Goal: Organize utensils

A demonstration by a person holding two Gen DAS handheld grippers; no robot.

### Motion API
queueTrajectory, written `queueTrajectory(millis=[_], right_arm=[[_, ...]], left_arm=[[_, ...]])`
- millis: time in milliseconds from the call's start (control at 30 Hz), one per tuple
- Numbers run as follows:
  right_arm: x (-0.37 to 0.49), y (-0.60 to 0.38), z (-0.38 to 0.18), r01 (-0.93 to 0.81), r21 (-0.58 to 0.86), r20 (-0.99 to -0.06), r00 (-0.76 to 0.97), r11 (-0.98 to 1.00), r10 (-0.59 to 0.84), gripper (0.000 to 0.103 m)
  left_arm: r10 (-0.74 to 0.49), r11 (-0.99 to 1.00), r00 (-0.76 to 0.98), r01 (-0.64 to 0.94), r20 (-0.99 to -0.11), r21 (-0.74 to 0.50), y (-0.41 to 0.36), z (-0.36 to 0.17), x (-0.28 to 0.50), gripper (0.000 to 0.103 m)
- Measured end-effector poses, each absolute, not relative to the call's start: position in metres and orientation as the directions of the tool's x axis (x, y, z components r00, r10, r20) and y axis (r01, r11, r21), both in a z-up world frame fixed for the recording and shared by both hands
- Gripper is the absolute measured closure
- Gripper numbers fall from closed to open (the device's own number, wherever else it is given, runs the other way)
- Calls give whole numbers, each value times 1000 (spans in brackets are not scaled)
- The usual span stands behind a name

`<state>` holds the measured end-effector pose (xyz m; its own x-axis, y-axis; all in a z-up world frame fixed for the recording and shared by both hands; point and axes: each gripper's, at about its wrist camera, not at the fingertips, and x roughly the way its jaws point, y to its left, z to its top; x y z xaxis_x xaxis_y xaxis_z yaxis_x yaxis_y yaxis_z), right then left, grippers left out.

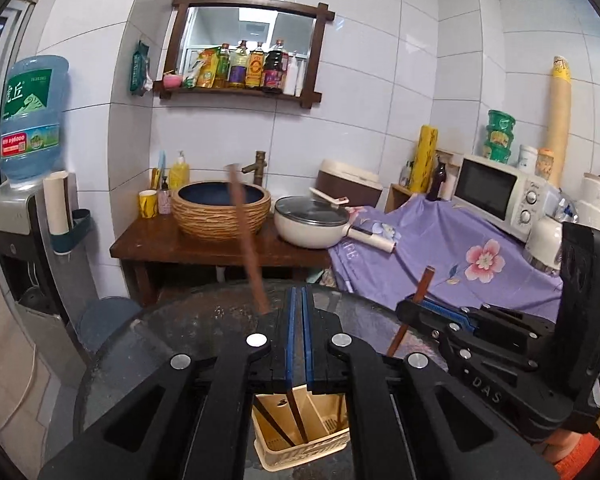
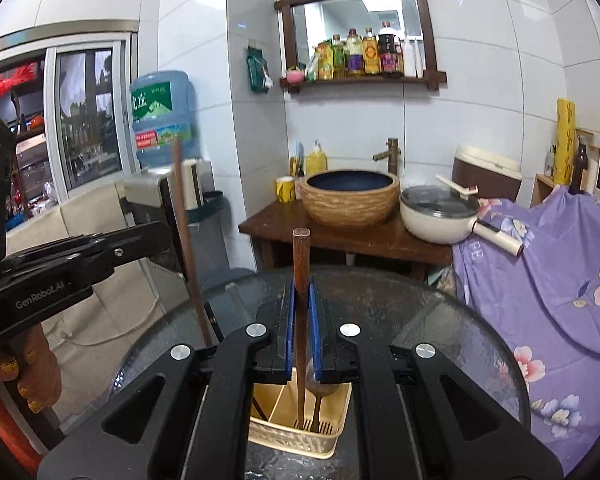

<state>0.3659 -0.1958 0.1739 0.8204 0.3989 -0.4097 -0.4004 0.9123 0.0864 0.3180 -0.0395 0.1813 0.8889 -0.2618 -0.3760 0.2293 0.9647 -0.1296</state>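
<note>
A beige compartment basket stands on the round dark glass table, right under both grippers. My right gripper is shut on a brown chopstick, which stands upright with its lower end down in the basket beside a wooden spoon. My left gripper is shut, and nothing shows between its blue pads. A second chopstick, blurred, leans just off its fingertips, untouched by them. Its lower end is hidden.
Behind the table, a wooden stand carries a woven sink bowl and a lidded white pan. Purple floral cloth and a microwave are to the right, a water dispenser to the left. A hand holds the left gripper.
</note>
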Motion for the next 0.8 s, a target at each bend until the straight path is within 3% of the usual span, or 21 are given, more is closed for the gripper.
queueTrajectory(millis=[400, 533, 567, 600, 633, 667, 767, 800], right_arm=[[373, -185, 113, -409, 75, -478, 786, 910, 393, 96], [372, -186, 103, -404, 78, -483, 784, 911, 389, 95], [372, -188, 100, -407, 83, -486, 781, 910, 393, 87], [372, -188, 99, -404, 83, -486, 782, 911, 391, 79], [370, -191, 97, -393, 83, -475, 792, 916, 383, 53], [368, -194, 96, -388, 86, -462, 800, 918, 381, 37], [363, -199, 94, -383, 76, -452, 810, 921, 374, 37], [362, -200, 94, -382, 77, -452, 810, 921, 373, 37]], left_arm=[[-238, 971, 877, 203, -418, -125, -28, 147, 327, 99], [-240, 968, 866, 178, -439, -177, -5, 133, 330, 99], [-234, 969, 866, 169, -443, -181, -1, 131, 330, 96], [-220, 971, 869, 149, -444, -189, 7, 126, 329, 85], [-207, 971, 872, 130, -444, -198, 14, 123, 329, 78], [-196, 971, 873, 109, -447, -212, 23, 118, 329, 63], [-175, 968, 861, 62, -478, -242, 42, 103, 331, 60], [-156, 969, 855, 37, -495, -243, 49, 95, 333, 54]])
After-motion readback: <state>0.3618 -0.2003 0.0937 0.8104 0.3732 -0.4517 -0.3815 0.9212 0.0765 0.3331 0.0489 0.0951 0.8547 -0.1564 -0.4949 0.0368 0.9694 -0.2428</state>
